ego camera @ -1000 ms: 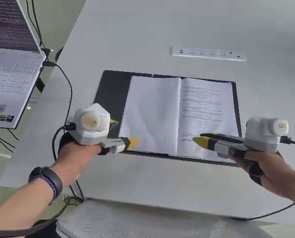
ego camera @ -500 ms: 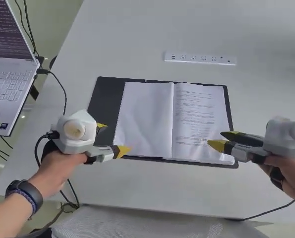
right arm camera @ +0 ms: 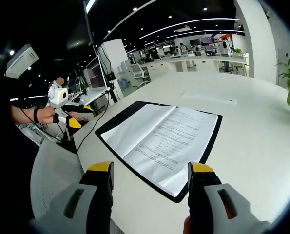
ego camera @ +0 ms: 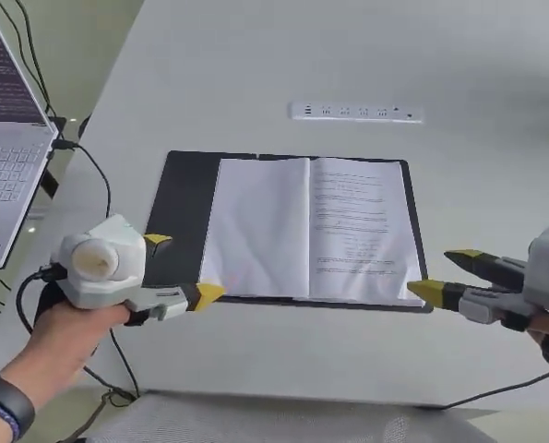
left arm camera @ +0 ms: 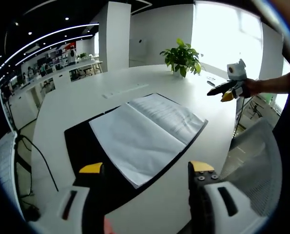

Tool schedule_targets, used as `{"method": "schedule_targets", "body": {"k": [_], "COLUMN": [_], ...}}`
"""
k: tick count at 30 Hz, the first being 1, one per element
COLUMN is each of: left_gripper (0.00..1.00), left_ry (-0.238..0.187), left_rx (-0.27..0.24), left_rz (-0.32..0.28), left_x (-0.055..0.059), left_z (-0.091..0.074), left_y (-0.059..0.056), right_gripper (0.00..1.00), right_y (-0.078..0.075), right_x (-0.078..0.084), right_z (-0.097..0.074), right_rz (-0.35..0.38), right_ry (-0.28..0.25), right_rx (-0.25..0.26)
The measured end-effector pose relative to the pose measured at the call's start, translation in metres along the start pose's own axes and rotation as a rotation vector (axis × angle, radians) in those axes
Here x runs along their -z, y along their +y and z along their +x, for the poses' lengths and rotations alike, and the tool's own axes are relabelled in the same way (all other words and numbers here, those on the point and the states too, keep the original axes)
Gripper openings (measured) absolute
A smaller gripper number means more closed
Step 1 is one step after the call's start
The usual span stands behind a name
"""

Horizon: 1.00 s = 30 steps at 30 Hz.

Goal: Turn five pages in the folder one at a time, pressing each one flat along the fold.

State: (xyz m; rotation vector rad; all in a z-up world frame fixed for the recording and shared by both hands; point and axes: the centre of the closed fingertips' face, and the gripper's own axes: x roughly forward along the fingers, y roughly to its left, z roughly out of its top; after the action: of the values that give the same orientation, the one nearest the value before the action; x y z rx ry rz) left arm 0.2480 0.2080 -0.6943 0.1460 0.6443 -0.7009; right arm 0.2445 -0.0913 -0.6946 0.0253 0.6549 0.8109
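Note:
A black folder [ego camera: 186,208] lies open on the white table, with a blank white page [ego camera: 256,226] on its left and a printed page [ego camera: 359,231] on its right. The folder [left arm camera: 79,141] also appears in the left gripper view and the folder [right arm camera: 210,141] in the right gripper view. My left gripper [ego camera: 180,269] hovers open off the folder's near left corner, holding nothing. My right gripper [ego camera: 447,274] hovers open just off the near right corner, apart from the pages. In their own views the left gripper [left arm camera: 147,168] and right gripper [right arm camera: 151,167] have jaws wide apart.
A white power strip [ego camera: 357,113] lies on the table beyond the folder. An open laptop [ego camera: 2,138] sits at the far left with cables [ego camera: 94,171] trailing off the table edge. A mesh chair [ego camera: 256,420] stands below the near edge. A potted plant [left arm camera: 183,56] stands far off.
Both grippers have drawn back from the folder toward the near edge, the left going left, the right going right off the printed page. The head view has shifted too.

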Motion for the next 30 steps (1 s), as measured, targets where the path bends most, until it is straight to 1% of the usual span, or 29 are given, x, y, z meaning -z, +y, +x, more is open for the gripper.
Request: {"method": "schedule_targets", "body": {"k": [4, 7, 9, 14, 18, 22, 25, 30], "left_gripper": [0.71, 0.72, 0.73, 0.73, 0.73, 0.73, 0.73, 0.73], "left_ry": [-0.003, 0.006, 0.004, 0.006, -0.003, -0.004, -0.001, -0.003], "left_rx": [-0.008, -0.018, -0.018, -0.021, -0.023, -0.024, -0.018, 0.003], "left_rz": [-0.011, -0.015, -0.024, -0.023, -0.030, -0.032, -0.028, -0.017], "left_x": [0.002, 0.008, 0.008, 0.008, 0.005, 0.004, 0.003, -0.004], "left_z": [-0.005, -0.007, -0.009, -0.010, -0.009, -0.007, -0.004, 0.003], "left_y": [-0.001, 0.000, -0.001, -0.001, 0.001, 0.001, 0.000, -0.006], "right_gripper": [0.64, 0.67, 0.68, 0.69, 0.70, 0.70, 0.70, 0.69], "right_y": [0.001, 0.001, 0.001, 0.001, 0.002, 0.003, 0.003, 0.003], "right_x": [0.009, 0.015, 0.018, 0.020, 0.020, 0.023, 0.026, 0.029], "right_z": [-0.005, -0.009, -0.010, -0.011, -0.011, -0.012, -0.013, -0.015], "right_rz": [-0.005, 0.000, -0.002, 0.004, 0.012, 0.008, 0.009, 0.021], "right_ry": [0.017, 0.030, 0.038, 0.043, 0.043, 0.052, 0.057, 0.055], "right_rx": [0.013, 0.020, 0.021, 0.026, 0.026, 0.020, 0.022, 0.028]}}
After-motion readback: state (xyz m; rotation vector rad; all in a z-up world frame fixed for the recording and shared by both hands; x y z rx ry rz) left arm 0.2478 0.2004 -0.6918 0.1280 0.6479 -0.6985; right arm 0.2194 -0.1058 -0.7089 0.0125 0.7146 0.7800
